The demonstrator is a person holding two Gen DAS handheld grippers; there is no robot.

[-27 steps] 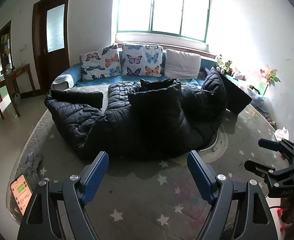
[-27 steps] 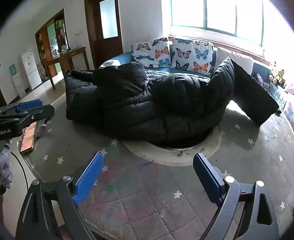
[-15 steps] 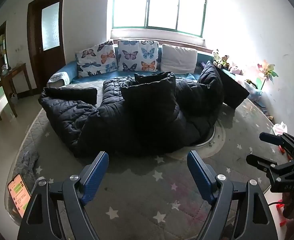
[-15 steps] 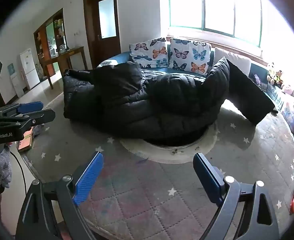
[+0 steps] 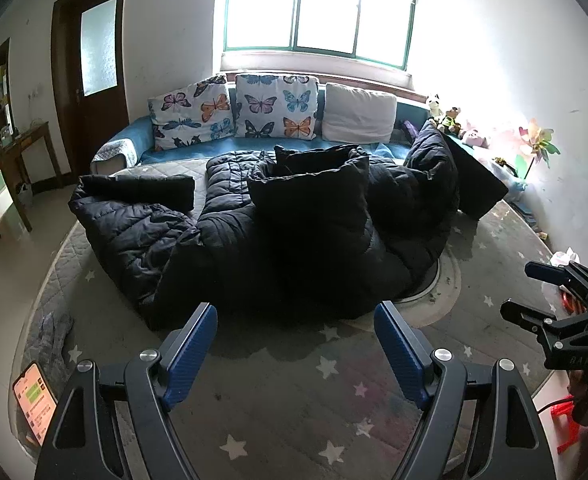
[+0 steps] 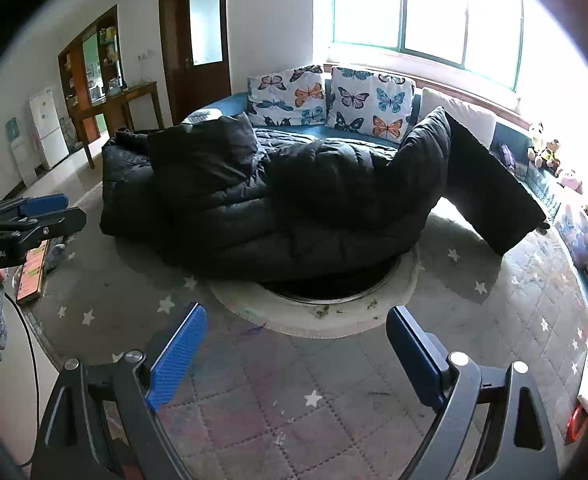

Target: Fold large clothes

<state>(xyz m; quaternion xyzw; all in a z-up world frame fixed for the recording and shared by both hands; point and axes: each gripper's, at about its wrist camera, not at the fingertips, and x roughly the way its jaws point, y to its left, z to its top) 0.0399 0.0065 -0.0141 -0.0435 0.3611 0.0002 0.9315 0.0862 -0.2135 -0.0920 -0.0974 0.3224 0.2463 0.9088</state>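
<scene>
A large black quilted coat (image 5: 302, 236) lies bunched and partly folded on the round table covered by a grey star-patterned cloth (image 5: 278, 396). It also shows in the right wrist view (image 6: 302, 204), with one flap standing up at the right. My left gripper (image 5: 296, 320) is open and empty, held just short of the coat's near edge. My right gripper (image 6: 296, 322) is open and empty above the cloth, short of the coat. Each gripper shows in the other's view: the right gripper (image 5: 534, 292), the left gripper (image 6: 42, 210).
A phone (image 5: 34, 396) with a lit screen lies at the table's left edge by a grey rag (image 5: 54, 332). A round white-rimmed opening (image 6: 334, 300) sits under the coat. Behind are a blue sofa with butterfly cushions (image 5: 278, 106) and a wooden side table (image 5: 10, 156).
Both grippers have drawn back and risen slightly from the coat, staying open. The coat has not moved.
</scene>
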